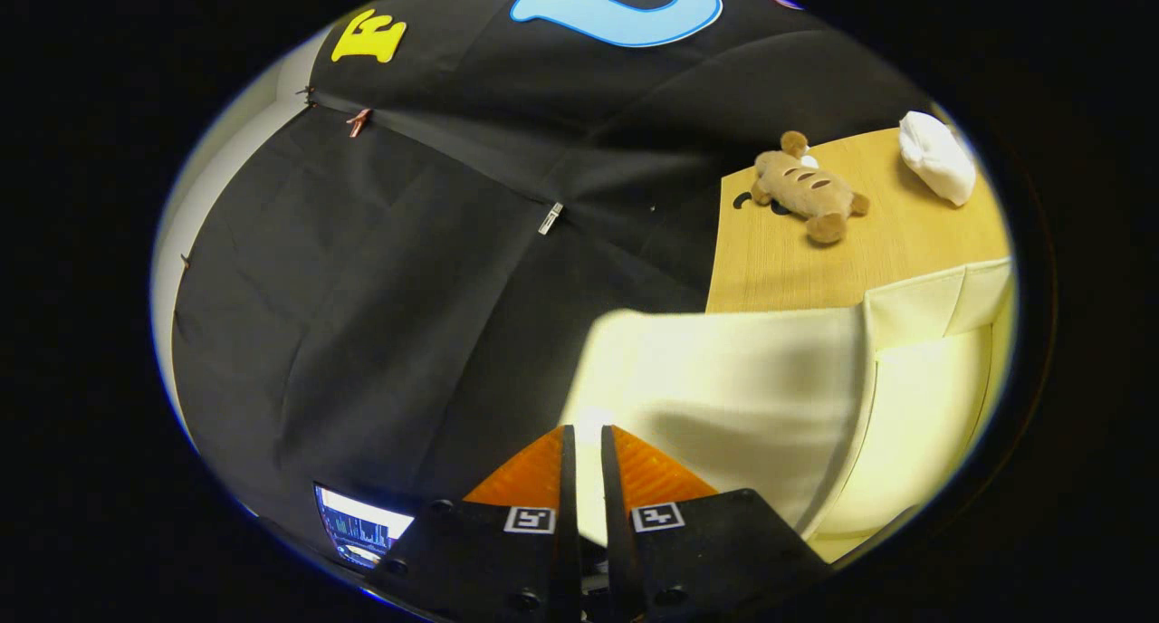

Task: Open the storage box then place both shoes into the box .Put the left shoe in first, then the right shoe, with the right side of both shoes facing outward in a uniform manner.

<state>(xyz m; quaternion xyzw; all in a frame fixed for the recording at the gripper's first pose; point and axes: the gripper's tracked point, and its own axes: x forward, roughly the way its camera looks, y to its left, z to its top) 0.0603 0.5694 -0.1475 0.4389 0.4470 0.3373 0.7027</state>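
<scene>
My gripper (584, 435) is shut on the edge of the storage box's lid (724, 378), a pale cream fabric flap. A strip of that cream fabric shows in the narrow gap between the two fingers. The flap is lifted and spreads out beyond and to the right of the fingers. It joins the cream storage box (924, 406) along a seam at the right. The flap hides the inside of the box.
The box stands on a light wooden table (779, 265). Beyond the box a brown plush toy (806, 193) lies on the table, with a white bundle (937, 157) at the far corner. A lit screen (362, 528) shows left of the fingers.
</scene>
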